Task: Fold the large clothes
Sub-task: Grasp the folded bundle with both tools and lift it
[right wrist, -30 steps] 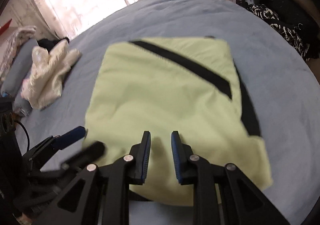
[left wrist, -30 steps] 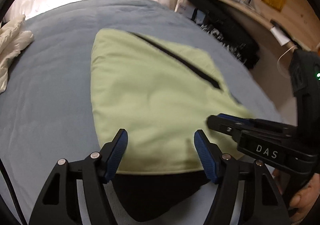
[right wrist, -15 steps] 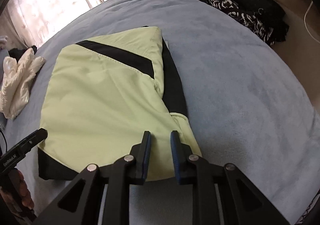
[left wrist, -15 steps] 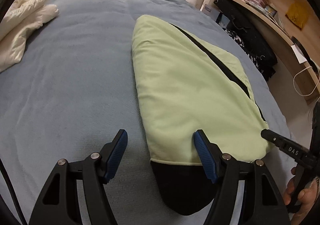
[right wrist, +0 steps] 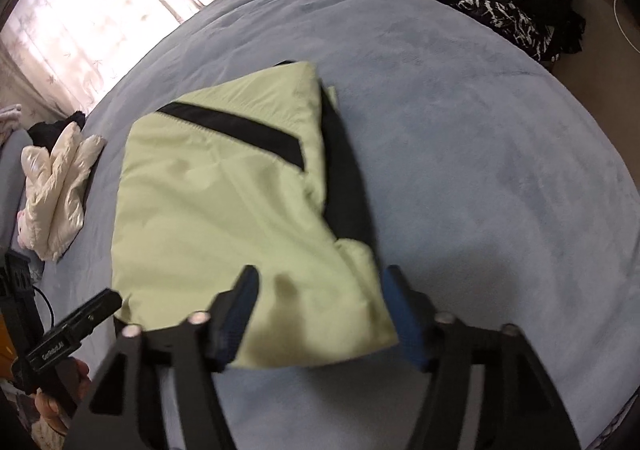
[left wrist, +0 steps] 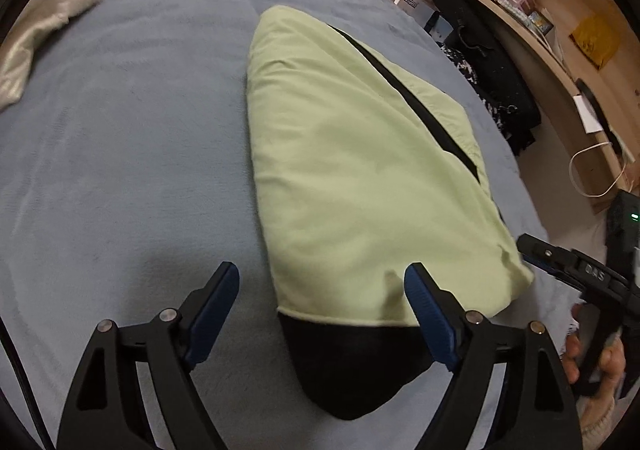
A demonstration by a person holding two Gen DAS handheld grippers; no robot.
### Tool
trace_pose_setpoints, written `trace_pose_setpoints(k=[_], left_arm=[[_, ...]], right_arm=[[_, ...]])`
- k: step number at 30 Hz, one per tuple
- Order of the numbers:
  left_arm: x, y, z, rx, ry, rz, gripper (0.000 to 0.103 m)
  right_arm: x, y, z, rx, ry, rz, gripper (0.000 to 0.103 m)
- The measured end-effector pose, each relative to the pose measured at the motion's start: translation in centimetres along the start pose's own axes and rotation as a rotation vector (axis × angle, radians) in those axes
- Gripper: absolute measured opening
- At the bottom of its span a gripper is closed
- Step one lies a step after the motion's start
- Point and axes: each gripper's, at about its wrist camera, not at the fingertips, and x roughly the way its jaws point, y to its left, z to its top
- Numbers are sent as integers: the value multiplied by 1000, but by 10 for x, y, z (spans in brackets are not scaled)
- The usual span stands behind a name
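Observation:
A folded light-green garment [left wrist: 360, 178] with black trim lies flat on the grey-blue bed [left wrist: 120, 170]. My left gripper [left wrist: 324, 302] hovers over its near left corner, where black lining shows. Its jaws are opening, and the pads touch nothing. In the right wrist view the same garment [right wrist: 224, 210] fills the middle. My right gripper [right wrist: 320, 310] straddles its near right corner; its jaws are opening and the cloth lies loose between the fingers. Each gripper shows in the other's view: the right gripper [left wrist: 560, 266] at the edge, the left gripper [right wrist: 76, 330] at lower left.
A white puffy jacket [right wrist: 56, 190] is bunched at the bed's far left. Dark patterned clothes [right wrist: 500, 10] pile beside the bed's right edge, under a wooden shelf [left wrist: 560, 62] with small boxes. Bright curtains [right wrist: 100, 10] hang beyond the bed.
The right jaws went from nearly shut to wide apart, and the left jaws widened. The two grippers drew apart: the left slid toward the garment's left corner, the right toward its right corner.

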Motion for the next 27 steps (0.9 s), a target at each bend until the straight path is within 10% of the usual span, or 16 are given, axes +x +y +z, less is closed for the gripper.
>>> trace_pose_setpoints(k=[15, 19, 27], left_arm=[[65, 11, 26, -76, 92, -204, 83], [72, 9, 32, -122, 67, -197, 83], [35, -6, 28, -32, -57, -117, 34]], right_arm=[[93, -34, 58, 70, 188, 424, 68], [106, -24, 60, 55, 196, 433, 43], [67, 6, 51, -24, 78, 370, 14]])
